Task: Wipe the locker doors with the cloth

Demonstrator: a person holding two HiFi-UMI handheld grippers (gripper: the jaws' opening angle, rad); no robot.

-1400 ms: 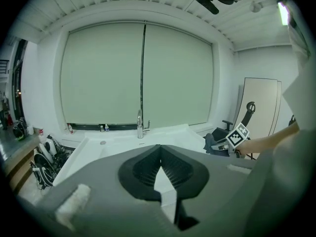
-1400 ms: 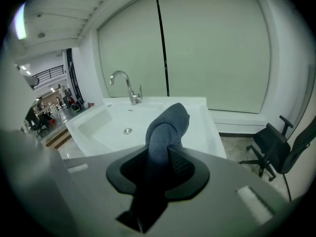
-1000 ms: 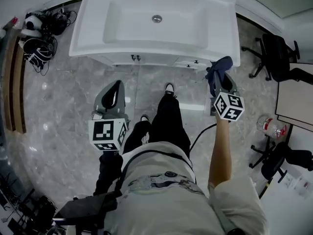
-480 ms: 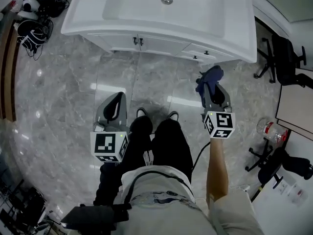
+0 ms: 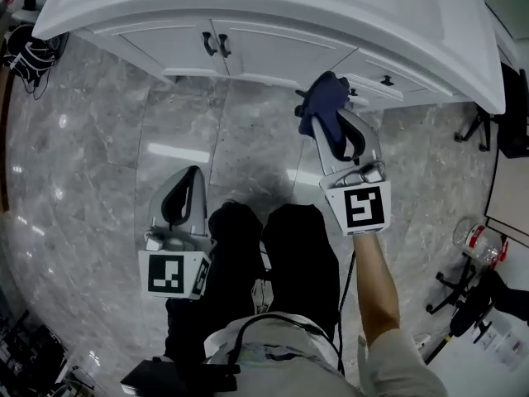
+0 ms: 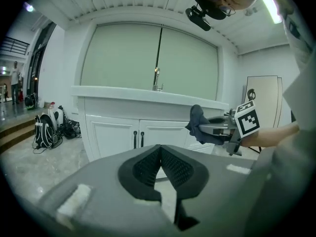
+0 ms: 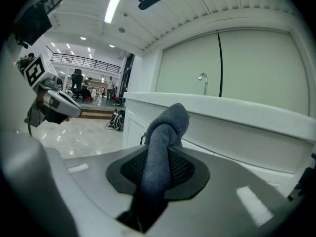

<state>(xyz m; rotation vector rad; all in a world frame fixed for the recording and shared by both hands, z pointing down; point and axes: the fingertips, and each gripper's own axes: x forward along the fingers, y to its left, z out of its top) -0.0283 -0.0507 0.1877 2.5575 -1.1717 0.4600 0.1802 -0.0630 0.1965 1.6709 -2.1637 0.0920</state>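
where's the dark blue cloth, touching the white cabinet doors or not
Cannot tell: in head view the dark blue cloth overlaps the white cabinet; no view shows contact or a gap.

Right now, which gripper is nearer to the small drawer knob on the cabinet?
Right. The right gripper, holding the cloth, is just left of the drawer knob; the left gripper is far back over the floor.

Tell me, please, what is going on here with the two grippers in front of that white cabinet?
A person crouches before the white cabinet doors with a gripper in each hand. The right gripper is shut on a dark blue cloth and is held out near the cabinet front, apparently not yet touching it. The left gripper hangs lower and further back, jaws together and empty. Wiping does not seem to have started.
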